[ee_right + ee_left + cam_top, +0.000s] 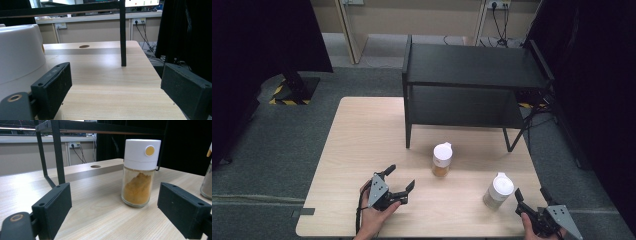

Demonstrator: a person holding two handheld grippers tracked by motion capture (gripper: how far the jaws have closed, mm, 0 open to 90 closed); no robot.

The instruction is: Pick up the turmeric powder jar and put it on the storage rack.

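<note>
Both grippers held low, jaws spread.
The left gripper (399,180) and right gripper (529,196) are gripped from below by hands.

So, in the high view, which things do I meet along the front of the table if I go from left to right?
Left gripper → jar of orange powder with a white cap → jar of greyish powder with a white cap → right gripper.

soft even light, dark edges
</note>
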